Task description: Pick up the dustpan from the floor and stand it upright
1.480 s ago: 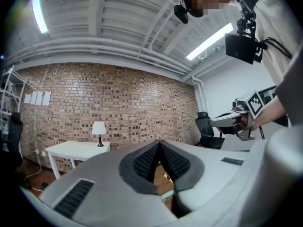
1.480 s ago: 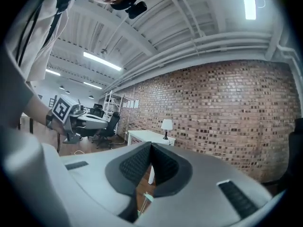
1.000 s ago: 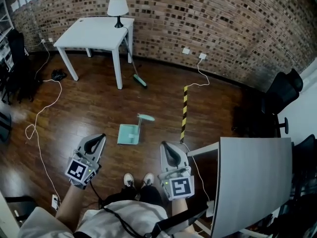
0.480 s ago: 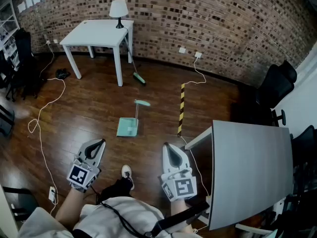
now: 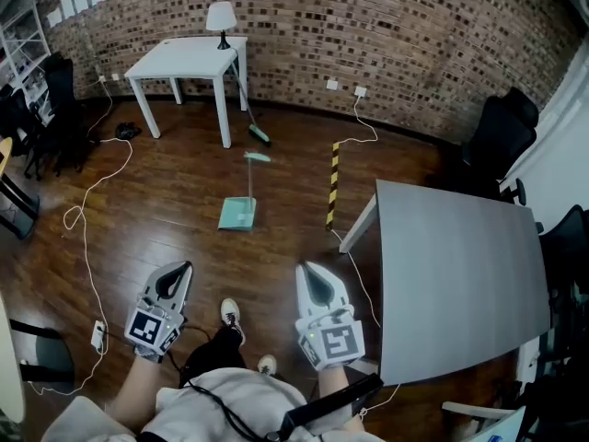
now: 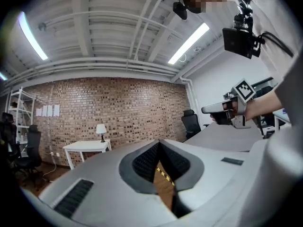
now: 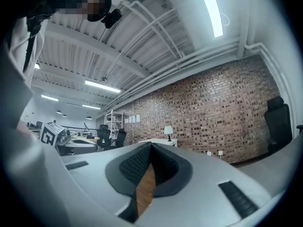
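A mint-green dustpan (image 5: 237, 214) lies flat on the wooden floor in the head view, its thin handle (image 5: 251, 178) running away toward the brick wall. My left gripper (image 5: 181, 270) and right gripper (image 5: 305, 272) are held level in front of me, well short of the dustpan, both shut with nothing between the jaws. In the left gripper view the left gripper (image 6: 160, 148) shows shut jaws, with the right gripper (image 6: 206, 110) at the upper right. The right gripper (image 7: 150, 150) is likewise shut in its own view. The dustpan is hidden in both gripper views.
A grey table (image 5: 451, 274) stands close on my right. A white table (image 5: 189, 60) with a lamp (image 5: 219, 18) stands at the brick wall, a broom (image 5: 250, 118) leaning beside it. White cables (image 5: 87, 215) trail on the left floor; a yellow-black strip (image 5: 331, 184) lies right of the dustpan. Office chairs (image 5: 495, 136) stand at the right.
The dustpan, white table and floor strip have slid up and away in the head view, and the grey table has drawn in at the right. Both grippers stay shut.
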`<state>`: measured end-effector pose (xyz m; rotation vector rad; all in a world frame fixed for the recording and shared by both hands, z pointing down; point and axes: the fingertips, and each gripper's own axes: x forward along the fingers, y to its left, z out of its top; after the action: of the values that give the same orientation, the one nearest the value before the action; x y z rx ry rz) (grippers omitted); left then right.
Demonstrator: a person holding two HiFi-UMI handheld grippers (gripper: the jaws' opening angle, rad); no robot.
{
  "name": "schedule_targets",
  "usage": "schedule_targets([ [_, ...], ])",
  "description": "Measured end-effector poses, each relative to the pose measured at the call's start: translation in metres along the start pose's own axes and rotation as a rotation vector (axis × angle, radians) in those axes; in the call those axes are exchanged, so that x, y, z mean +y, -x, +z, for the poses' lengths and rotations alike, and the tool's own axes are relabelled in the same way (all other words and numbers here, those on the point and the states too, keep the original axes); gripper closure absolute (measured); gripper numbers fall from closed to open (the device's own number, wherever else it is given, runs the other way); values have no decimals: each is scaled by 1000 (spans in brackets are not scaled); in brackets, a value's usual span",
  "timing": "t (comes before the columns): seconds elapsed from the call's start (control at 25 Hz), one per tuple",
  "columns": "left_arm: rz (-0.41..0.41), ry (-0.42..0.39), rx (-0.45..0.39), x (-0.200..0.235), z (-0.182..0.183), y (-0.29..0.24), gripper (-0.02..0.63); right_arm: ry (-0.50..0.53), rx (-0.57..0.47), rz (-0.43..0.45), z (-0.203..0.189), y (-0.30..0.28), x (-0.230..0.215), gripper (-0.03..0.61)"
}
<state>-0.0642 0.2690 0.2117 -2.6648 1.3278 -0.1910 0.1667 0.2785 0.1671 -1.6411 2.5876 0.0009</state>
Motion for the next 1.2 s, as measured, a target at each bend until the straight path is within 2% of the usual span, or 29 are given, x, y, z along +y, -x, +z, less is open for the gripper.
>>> schedule_targets([
  [0.2, -10, 3, -7, -15, 9, 43, 603, -26, 55, -4, -17, 28, 35, 598],
  [0.32, -24, 0, 2, -27, 16, 55, 603, -67, 75, -1, -16, 42, 42, 598],
  [0.48, -37, -25, 10, -24, 27, 51, 603, -138, 22, -4, -1, 48, 44, 600],
  [0.88, -72, 2, -2, -24, 27, 56, 603, -39, 53, 16, 6, 48, 74, 600],
  [1.04, -111, -28, 4, -34, 25, 49, 603, -80, 17, 19, 11, 52, 76, 600],
  [1.2, -118, -28, -1, -34, 26, 44, 603, -32, 30, 12, 14, 50, 76, 599],
])
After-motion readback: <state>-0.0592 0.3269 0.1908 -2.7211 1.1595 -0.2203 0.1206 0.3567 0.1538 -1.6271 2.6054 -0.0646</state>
